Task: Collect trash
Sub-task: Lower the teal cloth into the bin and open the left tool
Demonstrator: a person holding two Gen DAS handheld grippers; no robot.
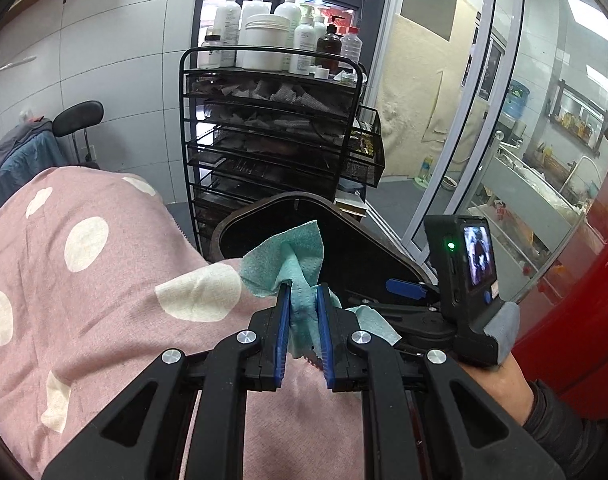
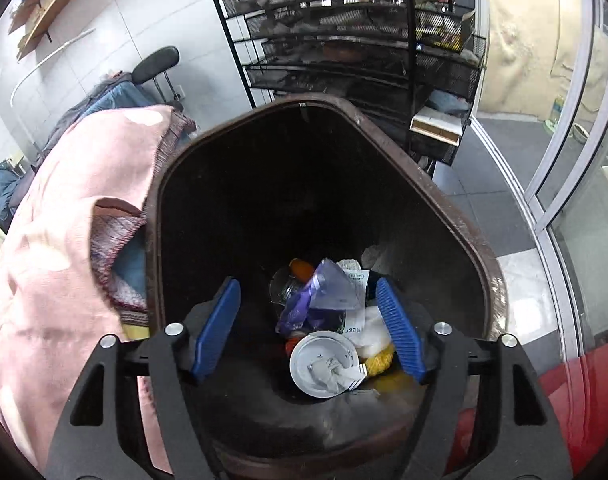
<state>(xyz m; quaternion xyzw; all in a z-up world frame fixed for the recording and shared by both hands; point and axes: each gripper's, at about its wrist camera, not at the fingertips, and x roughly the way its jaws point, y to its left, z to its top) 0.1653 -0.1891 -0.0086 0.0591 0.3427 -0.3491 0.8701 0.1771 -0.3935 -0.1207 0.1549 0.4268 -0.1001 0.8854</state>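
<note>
A crumpled teal paper towel (image 1: 291,264) is pinched between the blue pads of my left gripper (image 1: 304,292), which is shut on it above the pink spotted blanket (image 1: 83,280), just short of the brown trash bin (image 1: 263,216). In the right wrist view my right gripper (image 2: 308,284) stands open over the mouth of the bin (image 2: 456,216), pointing down into it, with nothing pressed between its pads (image 2: 217,320). Down in the bin lie a white paper cup (image 2: 324,364), a purple plastic bag (image 2: 316,300), a receipt and yellow scraps. The right gripper's body (image 1: 464,272) shows in the left wrist view.
A black wire rack (image 1: 271,136) with pump bottles (image 1: 263,32) on top stands right behind the bin. A glass sliding door (image 1: 484,120) runs along the right. A red surface (image 2: 576,380) lies at the lower right, and a black chair (image 1: 79,118) stands by the tiled wall.
</note>
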